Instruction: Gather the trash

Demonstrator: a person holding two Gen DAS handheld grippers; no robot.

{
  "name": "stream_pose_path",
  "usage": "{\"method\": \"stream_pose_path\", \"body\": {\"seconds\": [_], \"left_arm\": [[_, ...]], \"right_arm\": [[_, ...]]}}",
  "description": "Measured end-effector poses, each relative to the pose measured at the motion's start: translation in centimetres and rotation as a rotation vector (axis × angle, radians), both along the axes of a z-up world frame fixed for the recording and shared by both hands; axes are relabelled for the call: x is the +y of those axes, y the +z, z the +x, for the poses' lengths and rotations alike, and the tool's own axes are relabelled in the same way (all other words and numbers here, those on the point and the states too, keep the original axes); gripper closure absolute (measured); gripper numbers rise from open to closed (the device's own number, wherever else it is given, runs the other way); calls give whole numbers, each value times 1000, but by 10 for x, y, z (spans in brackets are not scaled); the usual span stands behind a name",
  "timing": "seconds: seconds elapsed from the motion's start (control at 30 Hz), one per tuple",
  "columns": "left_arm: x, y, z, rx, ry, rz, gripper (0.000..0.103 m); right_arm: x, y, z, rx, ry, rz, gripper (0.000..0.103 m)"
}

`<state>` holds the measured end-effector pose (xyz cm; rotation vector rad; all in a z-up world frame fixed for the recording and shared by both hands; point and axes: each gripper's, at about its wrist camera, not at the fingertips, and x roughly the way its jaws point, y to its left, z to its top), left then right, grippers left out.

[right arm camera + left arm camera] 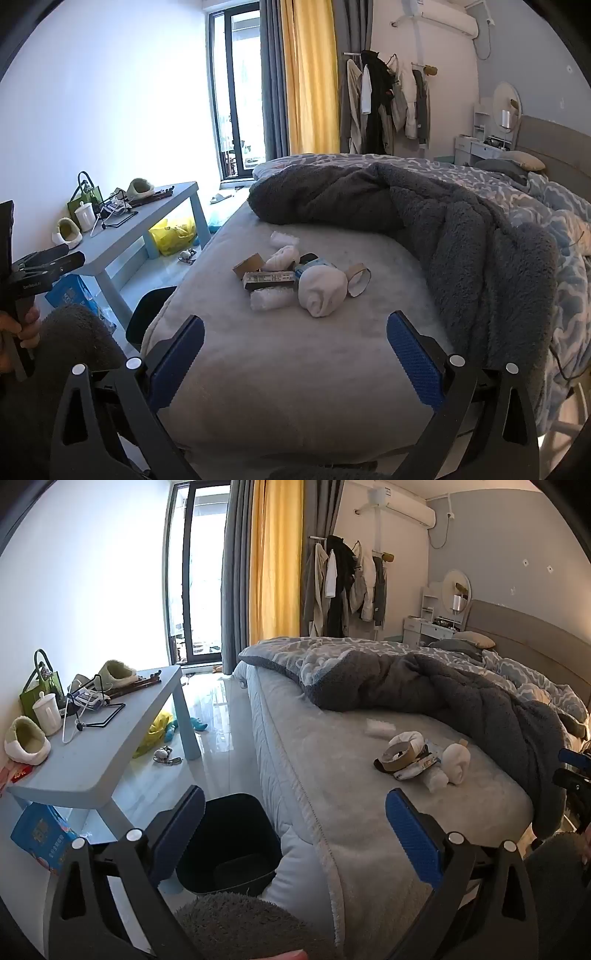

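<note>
- The task looks barely started, as far as the two views show: the heap of trash (295, 280) lies untouched on the grey fleece bed (295, 369), near the folded-back dark grey fuzzy blanket (461, 236).
- In that heap are a rolled white sock-like bundle (322, 290), two cardboard tape cores (359, 284), a flat dark printed box (269, 280), and crumpled white plastic wads (271, 298); one more white wad (283, 239) sits just apart, nearer the blanket.
- The dark open-topped plastic bin (229, 845) stands on the floor against the bed's side, below the left gripper (295, 834); what shows of its inside looks empty, though it is dark.
- The left gripper has its jaws spread wide, holding nothing, over the bed edge and bin.
- The right gripper (295, 354) likewise has its jaws released and empty, facing the heap but apart from it.
- Every piece seems left to be picked and dropped in the bin.
- Nearby, a pale blue low tabletop (110, 746) carries slippers, a white mug (47, 712) and a green bag (38, 694); a yellow plastic bag (173, 232) lies on the floor under it.
- Nothing blocks the heap; the blanket fold is close behind it.
</note>
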<state>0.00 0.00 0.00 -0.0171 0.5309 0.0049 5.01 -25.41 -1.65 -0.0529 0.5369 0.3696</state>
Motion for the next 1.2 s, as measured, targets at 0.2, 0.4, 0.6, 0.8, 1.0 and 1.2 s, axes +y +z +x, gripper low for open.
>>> {"method": "stream_pose_path", "body": {"seconds": [0.2,0.4,0.6,0.8,1.0,1.2], "left_arm": [[0,0,0,3,-1,-7,3],[2,0,-1,4,0,-10,3],[0,0,0,7,0,-6,3],[0,0,0,8,-1,-6,3],[0,0,0,9,0,-5,3],[0,0,0,10,0,-4,3]], "right_arm": [[1,-1,1,8,0,-1,3],[1,-1,1,10,-1,-2,3],[1,-1,2,12,0,-2,3],[1,-1,2,13,-1,-2,3],[1,-2,2,14,0,-1,3],[1,-2,2,14,1,-4,3]]}}
